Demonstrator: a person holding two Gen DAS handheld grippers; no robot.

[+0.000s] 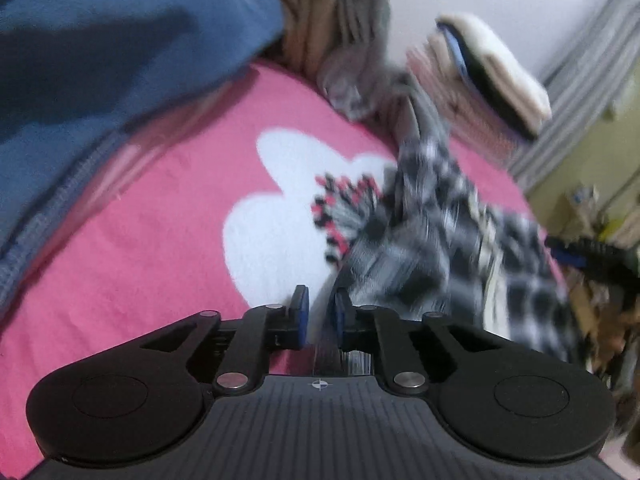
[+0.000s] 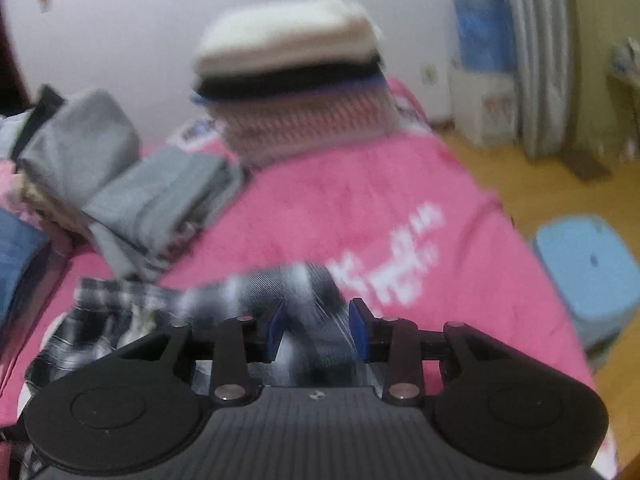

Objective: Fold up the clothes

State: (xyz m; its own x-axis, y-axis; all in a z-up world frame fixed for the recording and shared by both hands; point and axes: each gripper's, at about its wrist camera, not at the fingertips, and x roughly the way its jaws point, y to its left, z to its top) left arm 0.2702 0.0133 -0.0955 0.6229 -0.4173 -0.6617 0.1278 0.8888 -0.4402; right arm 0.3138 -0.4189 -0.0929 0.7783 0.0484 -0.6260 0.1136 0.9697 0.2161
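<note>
Pink bed (image 1: 140, 248), laundry piled all round.
Plaid shirt (image 1: 420, 248) lies rumpled mid-bed; left gripper (image 1: 319, 316) jaws narrow, pinching its edge, right gripper (image 2: 317, 330) jaws wider around blurry plaid. Folded stack (image 2: 292, 76), grey clothes (image 2: 152, 200) crowd behind.

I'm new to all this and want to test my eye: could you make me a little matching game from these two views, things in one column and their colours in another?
Things:
1. bed cover
2. stool on the floor
3. checked garment in front of the grippers
4. top item of the folded stack by the wall

Colours:
A. black and white
B. cream
C. pink
D. light blue

Pairs: 1-C, 2-D, 3-A, 4-B
</note>
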